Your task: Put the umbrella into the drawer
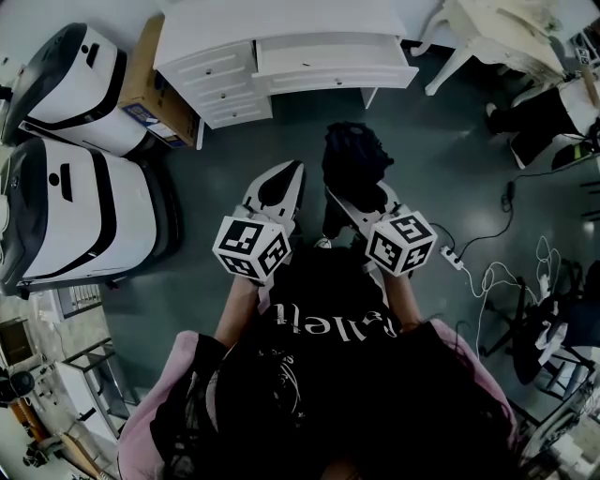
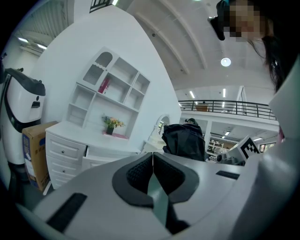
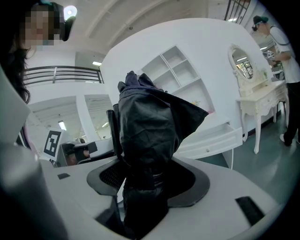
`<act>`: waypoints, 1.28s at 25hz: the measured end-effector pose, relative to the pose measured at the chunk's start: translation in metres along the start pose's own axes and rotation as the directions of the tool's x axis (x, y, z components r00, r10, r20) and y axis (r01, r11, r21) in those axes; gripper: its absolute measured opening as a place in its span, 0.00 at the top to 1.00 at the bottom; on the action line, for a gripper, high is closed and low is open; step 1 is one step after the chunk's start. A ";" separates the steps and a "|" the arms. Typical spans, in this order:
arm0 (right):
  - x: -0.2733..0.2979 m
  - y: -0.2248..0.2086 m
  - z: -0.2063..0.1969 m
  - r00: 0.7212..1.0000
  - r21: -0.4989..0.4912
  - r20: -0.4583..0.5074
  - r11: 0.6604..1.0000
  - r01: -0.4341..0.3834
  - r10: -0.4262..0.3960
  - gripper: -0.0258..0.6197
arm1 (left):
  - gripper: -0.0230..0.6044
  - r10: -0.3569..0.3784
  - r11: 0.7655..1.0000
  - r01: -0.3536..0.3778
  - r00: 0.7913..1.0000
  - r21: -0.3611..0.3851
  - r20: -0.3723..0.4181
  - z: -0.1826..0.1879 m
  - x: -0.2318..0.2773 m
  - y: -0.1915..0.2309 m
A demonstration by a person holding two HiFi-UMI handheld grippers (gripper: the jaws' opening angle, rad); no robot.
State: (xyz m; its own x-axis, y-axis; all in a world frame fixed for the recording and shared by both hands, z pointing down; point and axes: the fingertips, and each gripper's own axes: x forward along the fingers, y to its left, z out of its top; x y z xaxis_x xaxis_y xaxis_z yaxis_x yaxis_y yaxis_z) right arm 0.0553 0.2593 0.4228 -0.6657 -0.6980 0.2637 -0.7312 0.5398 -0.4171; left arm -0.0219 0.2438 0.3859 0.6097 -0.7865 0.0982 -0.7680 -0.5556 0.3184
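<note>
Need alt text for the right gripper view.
The right gripper is shut on a folded black umbrella standing up between its jaws. Behind it, a white drawer is pulled open.

Black umbrella [image 1: 354, 155]; white drawer [image 1: 333, 58] and desk [image 1: 281, 17]; brown cardboard box [image 1: 153, 86]; grey-green floor [image 1: 450, 169].
</note>
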 end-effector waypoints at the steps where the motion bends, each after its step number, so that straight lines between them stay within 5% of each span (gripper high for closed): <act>1: -0.001 0.000 0.000 1.000 0.001 0.000 1.000 -0.001 0.001 0.52 | 0.94 0.000 1.000 0.000 1.000 0.001 -0.001 0.000 0.000 -0.001; 15: -0.012 -0.014 -0.002 1.000 0.041 0.020 0.999 0.011 -0.012 0.52 | 0.94 -0.011 0.999 0.013 0.998 0.030 -0.056 -0.011 0.011 -0.013; 32: 0.034 -0.084 0.021 0.997 0.079 -0.006 0.993 0.083 -0.083 0.52 | 0.94 -0.020 1.000 0.020 0.995 0.005 -0.100 -0.009 0.087 0.037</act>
State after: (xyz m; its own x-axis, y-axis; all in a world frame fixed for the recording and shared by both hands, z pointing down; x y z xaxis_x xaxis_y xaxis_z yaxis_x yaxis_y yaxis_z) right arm 0.0978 0.1802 0.4483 -0.6035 -0.7377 0.3026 -0.7700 0.4407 -0.4613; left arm 0.0042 0.1567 0.4147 0.6413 -0.7446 0.1853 -0.7564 -0.5731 0.3152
